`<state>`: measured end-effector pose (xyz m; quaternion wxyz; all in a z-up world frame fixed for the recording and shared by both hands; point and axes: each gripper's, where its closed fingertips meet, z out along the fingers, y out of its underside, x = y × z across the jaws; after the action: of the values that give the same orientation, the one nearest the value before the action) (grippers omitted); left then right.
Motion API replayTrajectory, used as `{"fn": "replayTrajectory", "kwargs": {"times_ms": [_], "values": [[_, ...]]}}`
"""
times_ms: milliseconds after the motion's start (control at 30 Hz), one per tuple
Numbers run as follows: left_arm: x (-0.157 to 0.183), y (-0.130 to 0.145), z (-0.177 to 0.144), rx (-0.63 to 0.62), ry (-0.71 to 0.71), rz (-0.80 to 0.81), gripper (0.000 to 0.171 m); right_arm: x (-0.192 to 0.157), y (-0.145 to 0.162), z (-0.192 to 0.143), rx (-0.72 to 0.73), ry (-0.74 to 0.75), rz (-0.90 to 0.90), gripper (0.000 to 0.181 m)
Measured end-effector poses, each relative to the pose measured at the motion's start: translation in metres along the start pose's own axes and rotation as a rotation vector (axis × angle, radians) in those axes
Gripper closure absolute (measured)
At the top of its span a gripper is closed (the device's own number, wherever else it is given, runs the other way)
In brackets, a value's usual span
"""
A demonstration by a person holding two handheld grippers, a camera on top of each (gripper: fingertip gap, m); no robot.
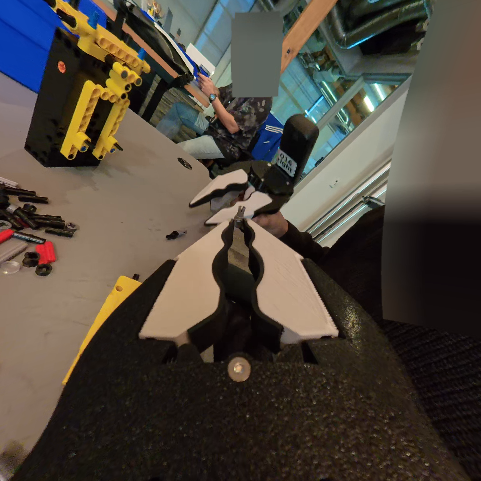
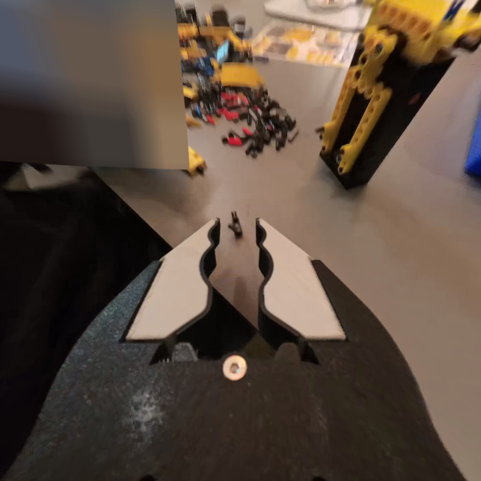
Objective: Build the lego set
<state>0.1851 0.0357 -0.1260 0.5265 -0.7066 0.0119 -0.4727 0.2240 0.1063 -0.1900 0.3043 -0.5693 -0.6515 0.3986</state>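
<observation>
The left tool (image 1: 238,221) is pinching a small grey pin (image 1: 239,216) above the grey bench (image 1: 117,208). The right tool (image 2: 237,221) is gaping over a black connector (image 2: 235,225). A black-and-yellow block model (image 1: 75,104) and loose parts (image 1: 31,223) are lying nearby.

a small grey plastic connector pin (image 1: 238,218) is sticking out, pinched at the left gripper (image 1: 237,224) tips. a small black plastic pin (image 2: 235,225) is lying on the grey table (image 2: 338,260) between the parted right gripper (image 2: 237,226) tips.

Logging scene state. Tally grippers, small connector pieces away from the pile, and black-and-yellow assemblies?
Grippers: 2 (left gripper, right gripper)
Small connectors: 2 (held connector pinched by the left gripper, loose connector on the table)
Black-and-yellow assembly: 1
Total: 5
</observation>
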Motion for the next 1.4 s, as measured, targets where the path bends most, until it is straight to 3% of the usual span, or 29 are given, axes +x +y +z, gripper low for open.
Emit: {"fn": "replayTrajectory", "kwargs": {"times_ms": [267, 367, 467, 667, 1033, 1267, 1400], "values": [[0.001, 0.002, 0.003, -0.008, 0.024, -0.024, 0.166, 0.003, 0.025, 0.023, -0.128, 0.022, -0.099, 0.155], [0.0, 0.001, 0.003, -0.005, 0.017, -0.017, 0.166, 0.002, 0.023, 0.027, -0.129, 0.001, -0.112, 0.157], [-0.001, -0.001, 0.001, 0.006, 0.018, -0.023, 0.166, -0.003, 0.022, 0.03, -0.128, -0.033, -0.126, 0.173], [-0.006, -0.01, -0.005, 0.031, 0.017, -0.022, 0.166, -0.002, 0.008, 0.032, -0.048, -0.017, -0.102, 0.174], [-0.038, -0.064, -0.069, 0.13, -0.204, 0.162, 0.165, -0.036, -0.101, 0.047, 0.267, -0.235, -0.114, 0.174], [-0.051, -0.108, -0.138, 0.228, -0.357, 0.263, 0.165, -0.076, -0.174, 0.099, 0.373, -0.415, -0.201, 0.175], [-0.058, -0.118, -0.171, 0.285, -0.455, 0.339, 0.166, -0.087, -0.198, 0.137, 0.353, -0.402, -0.327, 0.175]]}}
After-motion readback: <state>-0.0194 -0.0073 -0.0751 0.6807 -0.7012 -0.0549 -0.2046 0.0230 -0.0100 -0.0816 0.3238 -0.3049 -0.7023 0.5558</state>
